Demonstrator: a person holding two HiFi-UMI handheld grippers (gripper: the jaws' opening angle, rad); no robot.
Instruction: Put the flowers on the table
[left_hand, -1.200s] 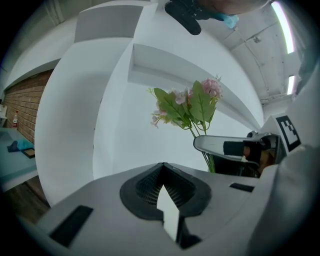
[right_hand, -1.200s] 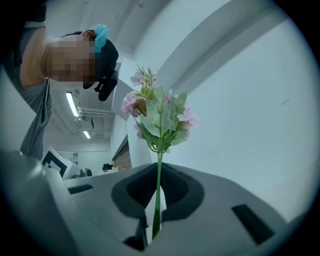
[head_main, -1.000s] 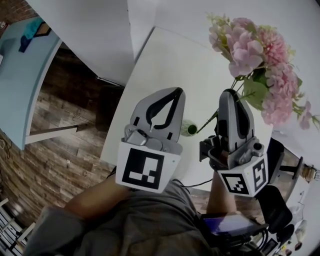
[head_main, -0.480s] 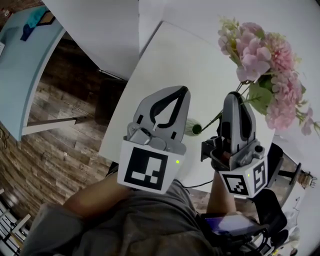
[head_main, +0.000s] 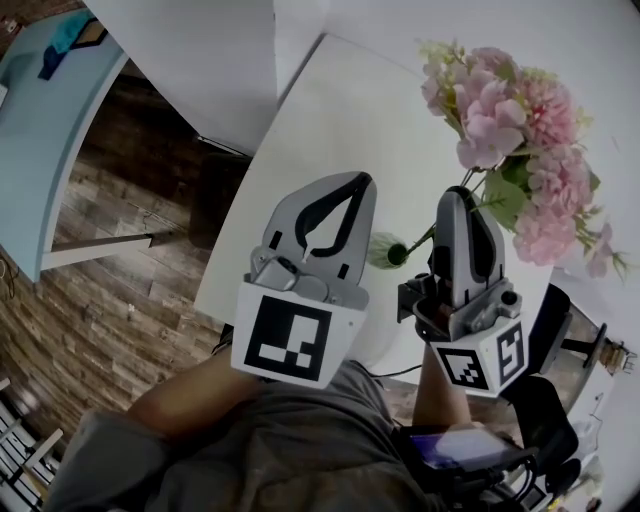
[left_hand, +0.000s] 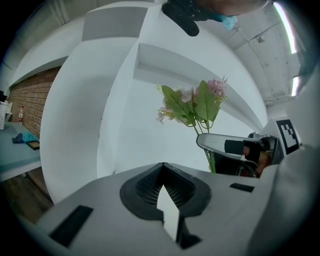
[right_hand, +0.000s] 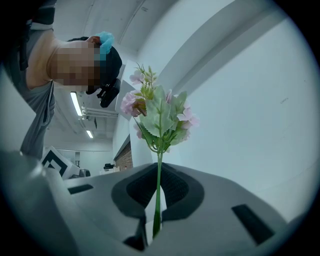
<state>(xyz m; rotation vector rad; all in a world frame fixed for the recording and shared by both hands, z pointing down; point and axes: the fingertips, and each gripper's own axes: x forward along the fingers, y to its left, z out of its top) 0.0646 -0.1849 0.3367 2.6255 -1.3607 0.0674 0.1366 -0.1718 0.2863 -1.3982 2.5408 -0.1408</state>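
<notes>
A bunch of pink artificial flowers (head_main: 510, 110) with green leaves hangs over the white table (head_main: 330, 120). Its thin green stem (head_main: 425, 238) slants down to a green end by the table's near edge. My right gripper (head_main: 452, 195) is shut on that stem. In the right gripper view the stem (right_hand: 158, 195) runs up between the closed jaws to the flowers (right_hand: 157, 112). My left gripper (head_main: 355, 180) hovers beside it over the table, shut with nothing in it. The left gripper view shows its tips (left_hand: 163, 167) together, the flowers (left_hand: 195, 102) ahead and the right gripper (left_hand: 235, 147) at the right.
A wood-plank floor (head_main: 120, 250) lies left of the table. A light blue tabletop (head_main: 40, 120) stands at the far left. A white panel (head_main: 190, 60) stands behind the table. Dark equipment (head_main: 555, 400) sits at the lower right. The person's grey shirt (head_main: 300, 450) fills the bottom.
The flowers and the right gripper have drifted a little to the left and back. The grip on the stem is the same. The left gripper has barely moved.
</notes>
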